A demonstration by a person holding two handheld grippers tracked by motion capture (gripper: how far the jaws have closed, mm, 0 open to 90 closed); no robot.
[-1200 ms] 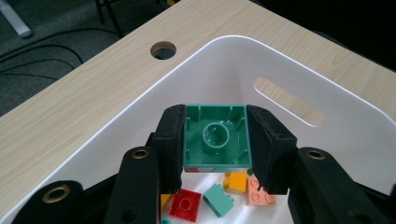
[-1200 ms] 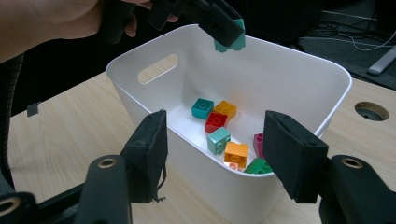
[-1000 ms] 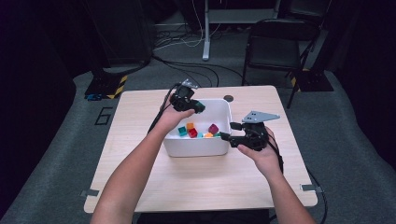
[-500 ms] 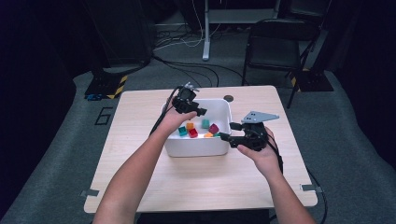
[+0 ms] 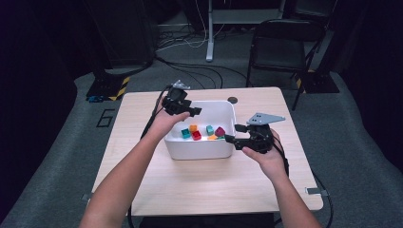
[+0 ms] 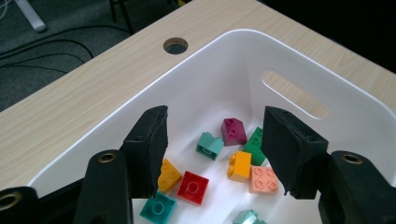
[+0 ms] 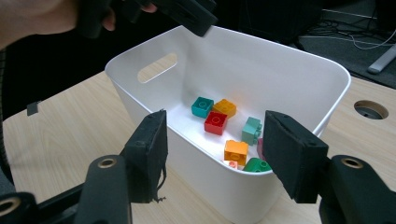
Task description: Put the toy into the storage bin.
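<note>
A white bin (image 5: 199,153) stands mid-table with several toy bricks in it, among them a red one (image 5: 196,136), an orange one (image 5: 193,128) and a maroon one (image 5: 219,131). My left gripper (image 5: 194,112) hovers over the bin's far left corner. Its jaws have just been opening and hold nothing; in the left gripper view (image 6: 215,119) they frame the red (image 6: 193,186), maroon (image 6: 233,130) and orange (image 6: 240,165) bricks below. My right gripper (image 5: 232,133) stays open just outside the bin's right wall (image 7: 243,196), empty (image 7: 215,122).
The light wooden table (image 5: 199,190) has a round cable hole (image 5: 232,100) behind the bin. A black folding chair (image 5: 280,45) and floor cables (image 5: 190,42) lie beyond the far edge. Bare tabletop stretches in front of the bin.
The left hand has drawn back a little to the left and slightly up over the bin's corner. The right hand and the bin have stayed where they were.
</note>
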